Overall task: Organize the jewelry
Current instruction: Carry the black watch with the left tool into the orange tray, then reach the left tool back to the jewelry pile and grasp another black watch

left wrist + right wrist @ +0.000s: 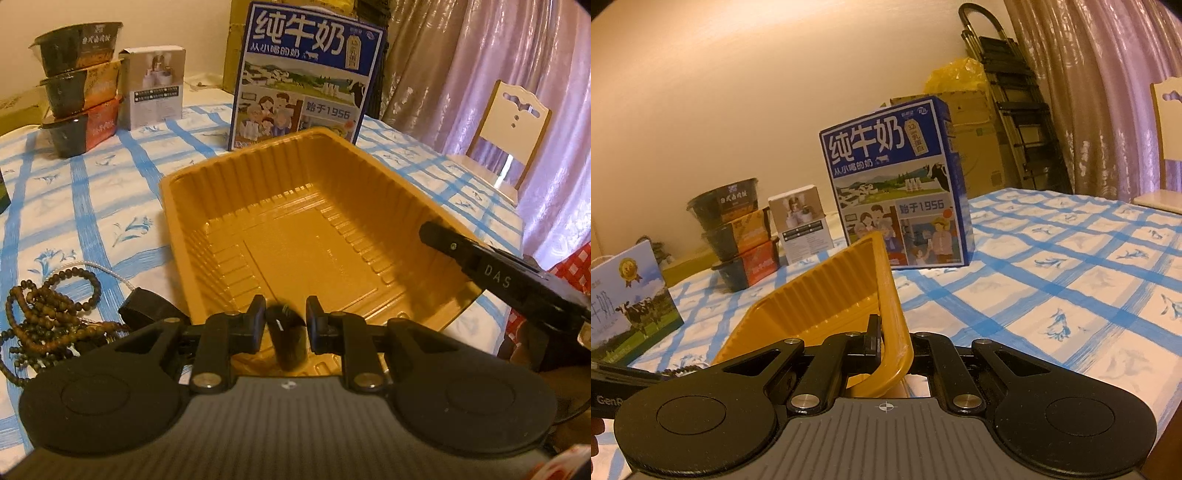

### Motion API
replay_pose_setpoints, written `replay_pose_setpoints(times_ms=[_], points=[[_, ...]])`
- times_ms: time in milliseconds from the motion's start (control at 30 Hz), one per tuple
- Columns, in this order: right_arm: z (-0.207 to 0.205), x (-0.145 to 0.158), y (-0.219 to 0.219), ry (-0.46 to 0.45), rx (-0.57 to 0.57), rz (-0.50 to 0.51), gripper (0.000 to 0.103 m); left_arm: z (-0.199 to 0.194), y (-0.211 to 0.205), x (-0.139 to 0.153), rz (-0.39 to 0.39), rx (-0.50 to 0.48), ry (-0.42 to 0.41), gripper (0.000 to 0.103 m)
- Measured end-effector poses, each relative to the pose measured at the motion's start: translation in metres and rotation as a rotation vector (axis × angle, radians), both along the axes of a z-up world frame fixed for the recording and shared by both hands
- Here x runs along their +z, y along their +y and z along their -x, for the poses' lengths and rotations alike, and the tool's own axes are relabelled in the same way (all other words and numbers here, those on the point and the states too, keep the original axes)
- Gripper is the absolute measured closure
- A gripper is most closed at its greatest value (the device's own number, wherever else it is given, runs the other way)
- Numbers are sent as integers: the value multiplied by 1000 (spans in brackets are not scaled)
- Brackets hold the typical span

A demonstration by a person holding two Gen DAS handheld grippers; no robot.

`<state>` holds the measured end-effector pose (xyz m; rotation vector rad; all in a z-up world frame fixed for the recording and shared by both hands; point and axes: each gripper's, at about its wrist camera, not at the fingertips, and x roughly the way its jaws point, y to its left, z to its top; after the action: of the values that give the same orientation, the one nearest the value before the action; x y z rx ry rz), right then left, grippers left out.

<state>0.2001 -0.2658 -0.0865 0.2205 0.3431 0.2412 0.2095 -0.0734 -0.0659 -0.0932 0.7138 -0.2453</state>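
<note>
Left wrist view shows the left gripper [285, 325] with its jaws drawn narrow on a small dark object [286, 341], blurred beyond naming, held over the near end of the gold plastic tray [258, 177], while a tangle of brown bead strings [48, 317] lies on the blue-checked tablecloth [92, 192] just left of it. From the right wrist view, the right gripper [894, 343] is clamped tight on the tray's near rim, and the same gripper reaches in from the right in the left view. Farther back stand a blue milk carton box [894, 184], a small white box [801, 221] and three stacked dark bowls [738, 232].
</note>
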Motion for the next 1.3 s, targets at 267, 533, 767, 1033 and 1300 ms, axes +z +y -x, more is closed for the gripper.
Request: replay_pose_setpoints(times_ms=[267, 533, 767, 1033, 1300], points=[[4, 1, -5, 1, -24, 16, 97, 18, 23, 21, 0, 36, -47, 72], [5, 0, -12, 4, -44, 15, 97, 41, 73, 21, -41, 160, -13, 70], [5, 1, -16, 0, -59, 22, 97, 48, 98, 7, -81, 212, 35, 70], [5, -1, -23, -1, -94, 26, 96, 46, 91, -1, -81, 188, 44, 69], [7, -1, -25, -2, -113, 27, 96, 36, 77, -5, -70, 156, 46, 67]])
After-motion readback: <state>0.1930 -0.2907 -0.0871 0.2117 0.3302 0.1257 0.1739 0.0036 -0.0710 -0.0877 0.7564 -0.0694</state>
